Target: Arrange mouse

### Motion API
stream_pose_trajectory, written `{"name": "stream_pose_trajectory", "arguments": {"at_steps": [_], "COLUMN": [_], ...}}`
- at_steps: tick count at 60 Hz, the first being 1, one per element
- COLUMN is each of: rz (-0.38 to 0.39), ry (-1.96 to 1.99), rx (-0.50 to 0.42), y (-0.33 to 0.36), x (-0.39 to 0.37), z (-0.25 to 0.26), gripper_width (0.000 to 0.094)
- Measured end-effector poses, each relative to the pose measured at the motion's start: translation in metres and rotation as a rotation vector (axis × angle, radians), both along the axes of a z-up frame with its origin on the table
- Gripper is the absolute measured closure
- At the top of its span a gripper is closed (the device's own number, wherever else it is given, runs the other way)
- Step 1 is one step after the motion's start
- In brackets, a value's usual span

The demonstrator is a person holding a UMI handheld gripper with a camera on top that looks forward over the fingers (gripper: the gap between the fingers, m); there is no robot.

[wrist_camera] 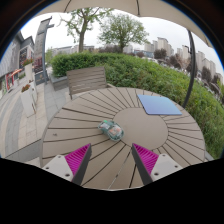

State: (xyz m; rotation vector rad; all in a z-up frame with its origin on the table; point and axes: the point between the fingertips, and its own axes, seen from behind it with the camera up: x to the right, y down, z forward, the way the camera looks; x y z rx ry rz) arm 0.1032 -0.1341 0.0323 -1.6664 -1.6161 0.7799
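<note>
1. Mouse point(111, 129) lay on round slatted table point(90, 120), just ahead of fingers, w/ blue pad point(160, 104) beyond it.
2. Prob. light, rigid, smooth shell; best pinched across its sides.
3. Gripper point(113, 160) was spread, holding nothing.

The gripper point(111, 160) is held level, its two fingers point(78, 160) spread wide apart, pink pads facing inward, nothing between them.

Round slatted table point(90, 115) with a mouse point(111, 129) near its centre, just ahead of the spread fingers of the gripper point(111, 160). A mouse pad point(160, 104) lies farther back to the right; a bench point(87, 79) and hedge point(150, 72) stand behind the table.
</note>
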Motion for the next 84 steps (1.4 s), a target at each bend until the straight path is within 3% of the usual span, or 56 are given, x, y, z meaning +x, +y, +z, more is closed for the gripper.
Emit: {"name": "stream_pose_trajectory", "arguments": {"at_steps": [20, 49, 56, 58, 59, 60, 71, 84], "rz": [-0.014, -0.038, -0.021, -0.014, -0.007, -0.016, -0.036, -0.094], "ry": [-0.011, -0.034, -0.03, -0.031, -0.032, -0.036, -0.076, 0.012], "rx": [0.007, -0.014, -0.032, -0.036, -0.033, -0.027, -0.076, -0.082], "y": [0.02, 0.044, 0.041, 0.039, 0.039, 0.042, 0.059, 0.142], "x": [-0.069, -0.122, -0.124, -0.125, -0.125, -0.125, -0.125, -0.186], "z": [-0.038, -0.046, -0.047, -0.046, -0.046, -0.046, -0.034, 0.03], "gripper_width": [0.0104, 0.0106, 0.02, 0.0336, 0.0482, 0.0498, 0.0537, 0.0537]}}
